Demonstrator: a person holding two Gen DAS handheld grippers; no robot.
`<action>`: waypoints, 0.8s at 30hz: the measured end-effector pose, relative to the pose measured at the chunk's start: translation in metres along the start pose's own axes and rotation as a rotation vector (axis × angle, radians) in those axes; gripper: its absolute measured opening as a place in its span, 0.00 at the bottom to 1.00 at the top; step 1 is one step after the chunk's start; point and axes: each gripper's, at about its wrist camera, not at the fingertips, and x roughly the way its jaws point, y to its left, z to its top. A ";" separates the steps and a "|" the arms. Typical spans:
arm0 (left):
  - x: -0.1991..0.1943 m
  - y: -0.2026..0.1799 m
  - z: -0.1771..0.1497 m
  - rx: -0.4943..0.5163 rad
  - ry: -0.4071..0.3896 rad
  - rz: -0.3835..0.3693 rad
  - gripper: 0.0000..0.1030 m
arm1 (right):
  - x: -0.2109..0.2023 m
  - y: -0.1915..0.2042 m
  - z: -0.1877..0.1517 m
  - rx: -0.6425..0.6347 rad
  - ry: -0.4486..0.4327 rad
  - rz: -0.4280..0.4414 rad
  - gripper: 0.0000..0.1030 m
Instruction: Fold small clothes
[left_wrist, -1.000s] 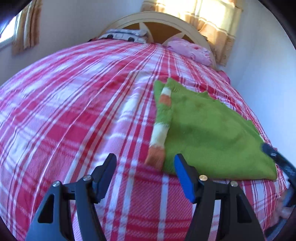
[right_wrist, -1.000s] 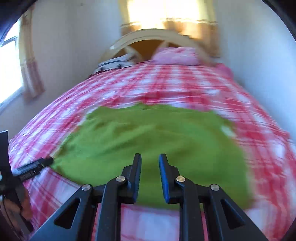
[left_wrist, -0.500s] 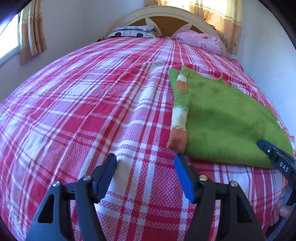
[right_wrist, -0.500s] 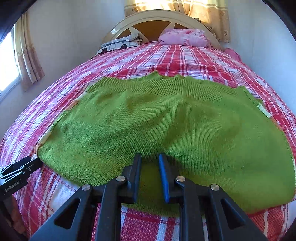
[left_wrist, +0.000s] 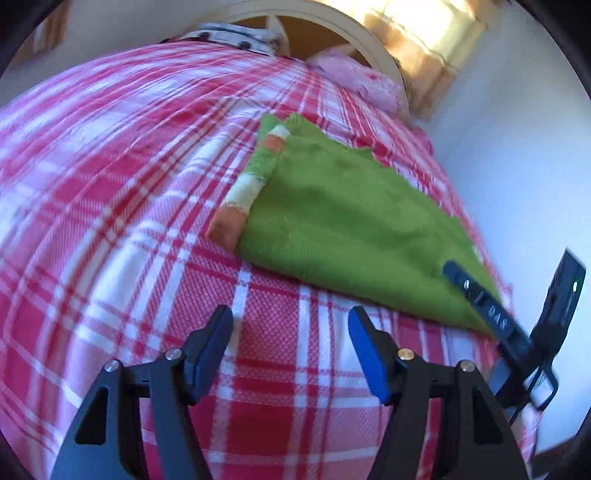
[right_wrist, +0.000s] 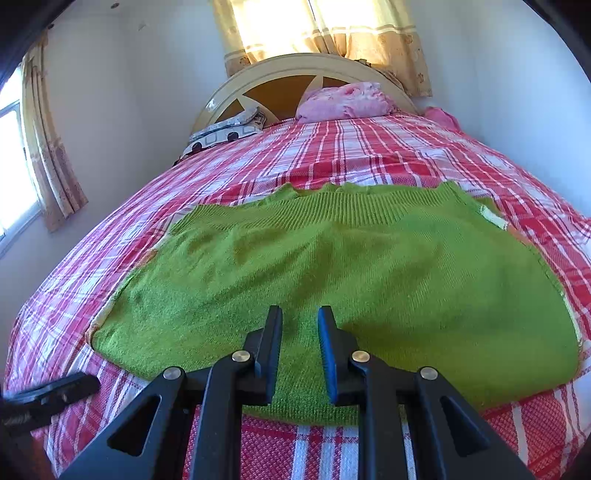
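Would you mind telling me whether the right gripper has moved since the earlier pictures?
Yes. In the right wrist view the right gripper has come down toward the green sweater; the headboard now sits lower in the picture.

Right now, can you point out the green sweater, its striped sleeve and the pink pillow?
green sweater (right_wrist: 332, 266), right wrist view, middle of the knit body.
striped sleeve (left_wrist: 255, 177), left wrist view, green band halfway along it.
pink pillow (right_wrist: 347, 101), right wrist view, its front face.

My left gripper (left_wrist: 290, 325) is black plastic, its fingers triangular frames with cut-outs, brass and silver screws at the joints, blue pads inside. My right gripper (right_wrist: 299, 325) matches; its side carries white lettering, blurred.
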 end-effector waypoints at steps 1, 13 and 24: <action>0.000 0.000 0.000 -0.013 -0.015 -0.007 0.66 | -0.001 -0.001 0.000 0.004 -0.004 0.004 0.20; 0.037 0.009 0.043 -0.257 -0.133 -0.111 0.65 | 0.000 -0.004 -0.004 0.015 0.010 0.017 0.20; 0.049 0.011 0.039 -0.211 -0.116 -0.116 0.26 | 0.007 -0.009 -0.002 0.042 0.048 0.032 0.20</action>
